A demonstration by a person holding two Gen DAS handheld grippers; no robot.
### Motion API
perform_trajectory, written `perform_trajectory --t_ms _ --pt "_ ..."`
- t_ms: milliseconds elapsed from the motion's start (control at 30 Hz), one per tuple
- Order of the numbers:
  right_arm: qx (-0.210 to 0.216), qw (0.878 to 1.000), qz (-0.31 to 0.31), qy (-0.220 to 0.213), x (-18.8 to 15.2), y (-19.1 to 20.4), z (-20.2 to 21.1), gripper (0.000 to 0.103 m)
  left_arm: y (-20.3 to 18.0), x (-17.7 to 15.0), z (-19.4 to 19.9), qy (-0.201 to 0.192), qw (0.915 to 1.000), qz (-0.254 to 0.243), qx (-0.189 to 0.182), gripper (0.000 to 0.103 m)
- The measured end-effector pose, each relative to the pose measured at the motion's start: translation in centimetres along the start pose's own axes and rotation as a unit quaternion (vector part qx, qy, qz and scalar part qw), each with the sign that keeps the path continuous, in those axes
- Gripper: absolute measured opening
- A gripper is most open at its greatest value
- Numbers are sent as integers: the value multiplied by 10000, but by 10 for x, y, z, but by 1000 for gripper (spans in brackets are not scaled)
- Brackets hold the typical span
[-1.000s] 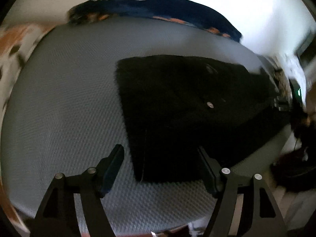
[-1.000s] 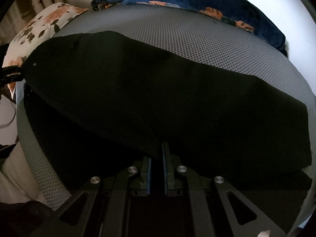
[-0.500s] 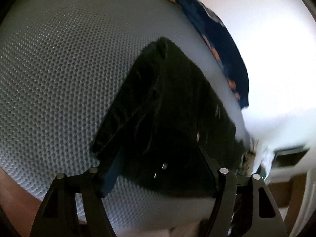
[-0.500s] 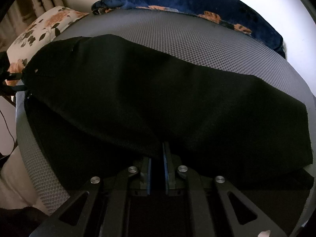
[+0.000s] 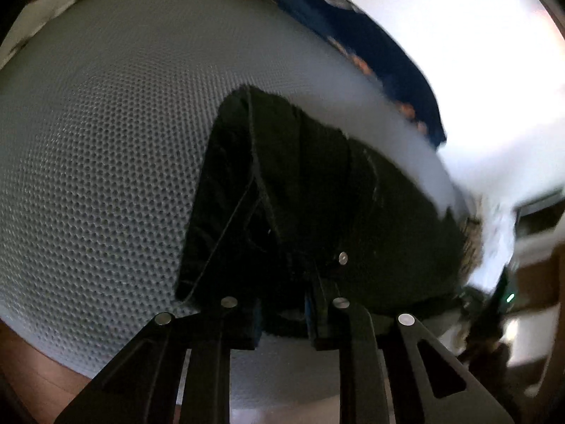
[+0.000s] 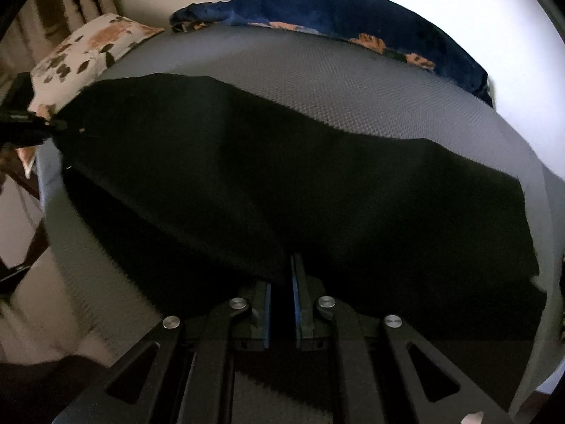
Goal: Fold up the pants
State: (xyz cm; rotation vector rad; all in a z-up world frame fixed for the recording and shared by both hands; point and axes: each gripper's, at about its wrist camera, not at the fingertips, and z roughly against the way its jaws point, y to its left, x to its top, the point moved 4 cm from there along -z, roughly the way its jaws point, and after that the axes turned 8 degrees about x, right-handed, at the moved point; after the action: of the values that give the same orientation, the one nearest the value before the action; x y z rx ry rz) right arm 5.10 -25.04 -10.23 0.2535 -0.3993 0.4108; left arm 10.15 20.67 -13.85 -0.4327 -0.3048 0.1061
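A: On the grey mesh mattress [image 6: 353, 81], how many items appear?

B: One pair of black pants [image 6: 282, 183] lies across its middle. Beyond the mattress's far edge rest one navy floral blanket [image 6: 353, 10] and one white floral pillow [image 6: 88, 49].

A: And the grippers?

B: Two. The left gripper [image 5: 282, 312] sits at the near edge of the mattress. Its jaws have just been closing and now stand narrow, with the waist end of the pants, near one silver button [image 5: 342, 257], bunched between them and the pads against the cloth. The right gripper [image 6: 281, 282] has its jaws nearly together, pinching a fold of the pants' edge and holding it lifted above the mattress, so the cloth drapes from its blue pads [image 6: 295, 300] down toward the mattress surface.
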Motion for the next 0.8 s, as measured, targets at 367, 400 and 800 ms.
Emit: perform_trajectory --t_ms 367,400,800 --pt "170 9992 -144 318 -32 19 -19 9 -23 5 -11 -122 9944 -927 502 20" --pt "182 9991 -184 330 -33 17 -22 9 -24 3 -16 -114 9933 -969 619 21" --pt "198 9989 -404 89 -36 16 -15 21 -56 -19 7 -819 9729 -1351 1690 43"
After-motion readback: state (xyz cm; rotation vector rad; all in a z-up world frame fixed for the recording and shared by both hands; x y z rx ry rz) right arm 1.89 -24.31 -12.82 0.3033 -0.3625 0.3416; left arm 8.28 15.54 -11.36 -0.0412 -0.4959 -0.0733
